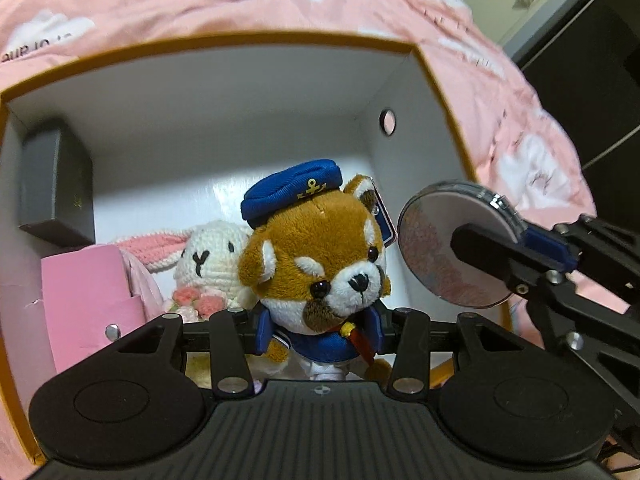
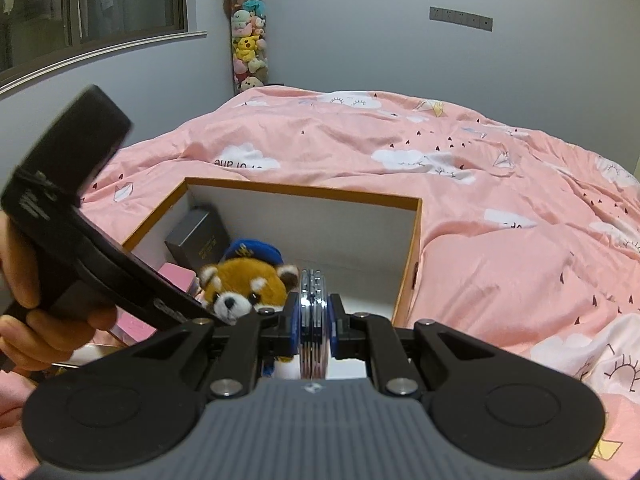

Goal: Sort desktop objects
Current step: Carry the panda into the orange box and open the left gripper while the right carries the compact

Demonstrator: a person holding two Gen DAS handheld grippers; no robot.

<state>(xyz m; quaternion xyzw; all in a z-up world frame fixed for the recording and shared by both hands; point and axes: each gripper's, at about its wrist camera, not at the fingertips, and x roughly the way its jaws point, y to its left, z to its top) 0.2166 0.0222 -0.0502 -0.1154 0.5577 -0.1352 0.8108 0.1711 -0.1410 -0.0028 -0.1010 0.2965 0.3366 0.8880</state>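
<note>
My left gripper (image 1: 318, 330) is shut on a red panda plush (image 1: 320, 264) with a blue sailor cap, holding it by the body over the open white box (image 1: 248, 92) with an orange rim. My right gripper (image 2: 314, 320) is shut on a round compact mirror (image 2: 314, 312), held edge-on above the box's near side. The mirror shows in the left wrist view (image 1: 452, 244) just right of the plush, its flat face visible. The plush also shows in the right wrist view (image 2: 244, 284), left of the mirror.
Inside the box lie a crocheted white bunny (image 1: 212, 256), a pink box (image 1: 88, 300) and a dark grey box (image 1: 56, 188). The white box (image 2: 412, 240) sits on a pink bedspread (image 2: 480, 200). A tube of plush toys (image 2: 248, 40) stands by the wall.
</note>
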